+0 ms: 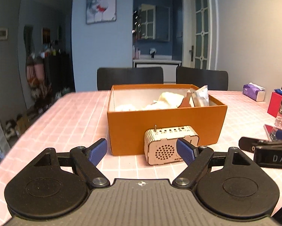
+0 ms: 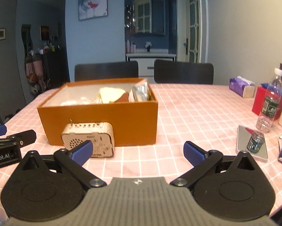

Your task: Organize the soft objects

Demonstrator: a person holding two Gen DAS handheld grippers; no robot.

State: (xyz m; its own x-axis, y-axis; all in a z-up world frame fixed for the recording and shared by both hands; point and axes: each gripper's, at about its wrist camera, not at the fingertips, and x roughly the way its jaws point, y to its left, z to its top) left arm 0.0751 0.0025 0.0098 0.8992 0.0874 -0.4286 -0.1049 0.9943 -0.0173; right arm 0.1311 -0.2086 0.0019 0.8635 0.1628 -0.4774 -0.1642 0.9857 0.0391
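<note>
Pink checked table carries no loose soft items in either view. Orange box, open-topped, stands mid-table and already holds the soft things: pale cloth-like bundles, with a foil pouch upright at its right end. Sorting looks largely done; whether any soft item lies out of frame cannot be told. Small wooden speaker sits just in front of the box. Left gripper and right gripper hang low over the table, jaws spread wide, both empty.
</note>
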